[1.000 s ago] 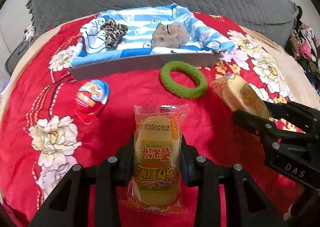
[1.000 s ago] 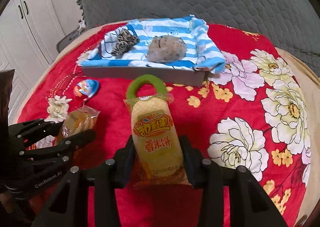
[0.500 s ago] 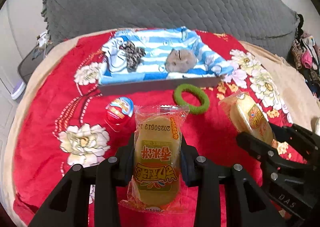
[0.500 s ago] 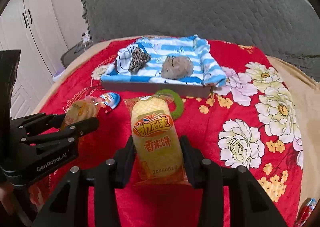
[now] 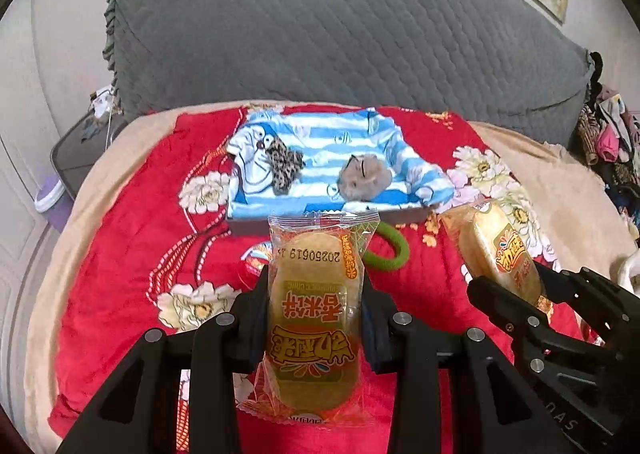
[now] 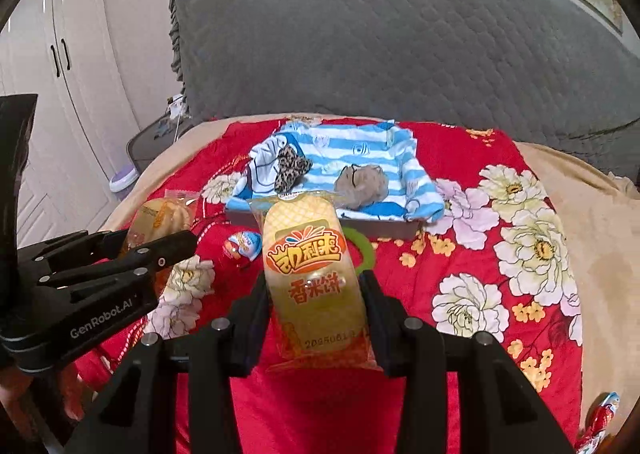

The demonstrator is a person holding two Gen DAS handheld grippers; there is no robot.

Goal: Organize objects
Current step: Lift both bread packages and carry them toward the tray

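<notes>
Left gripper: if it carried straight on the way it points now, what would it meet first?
Probably the green ring lying on the red blanket, just past the rice cracker packet held in the left gripper; the tray lies just behind. Depth is unclear.

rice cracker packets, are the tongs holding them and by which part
Yes, one each. The left tongs pinch a rice cracker packet across its middle; the right tongs grip another packet by its lower half.

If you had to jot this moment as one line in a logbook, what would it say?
left gripper: shut on rice cracker packet | right gripper: shut on second packet | tray: awaiting both
</notes>
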